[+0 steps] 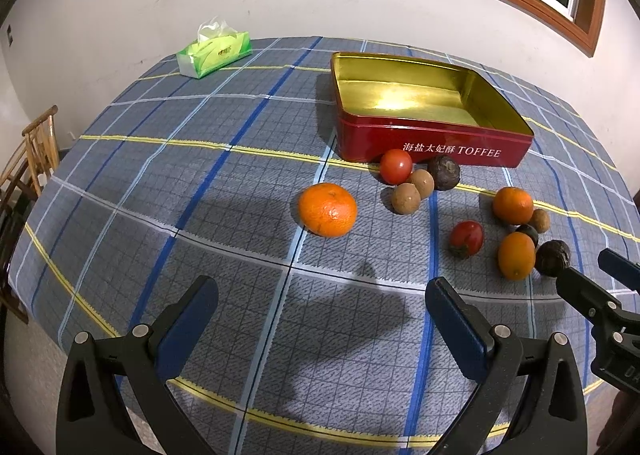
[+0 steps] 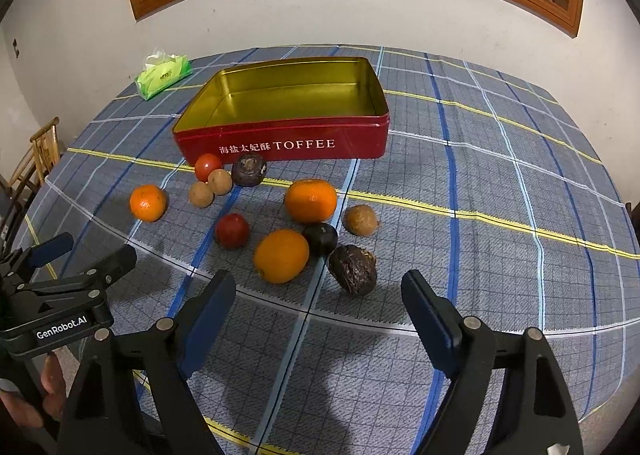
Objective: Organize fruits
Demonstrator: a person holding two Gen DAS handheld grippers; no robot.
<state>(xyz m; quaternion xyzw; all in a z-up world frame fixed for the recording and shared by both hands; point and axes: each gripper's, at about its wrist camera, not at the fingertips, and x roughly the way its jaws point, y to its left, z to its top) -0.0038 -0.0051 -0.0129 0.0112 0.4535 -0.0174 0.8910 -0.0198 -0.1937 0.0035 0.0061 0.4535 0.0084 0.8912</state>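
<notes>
near cloth (image 2: 500, 255): bare, free approach
fruit cluster (image 2: 280, 255): blocks tin's front wall
tin (image 2: 280, 135): open top

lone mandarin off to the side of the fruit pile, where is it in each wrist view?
Left wrist: lone mandarin sits centre frame, left of the fruit cluster.
Right wrist: it sits at mid-left, leftmost fruit.
Shared landmark: the red TOFFEE tin, behind the fruit in both.

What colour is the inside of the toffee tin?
Gold, the toffee tin seen best from the right wrist.
</notes>
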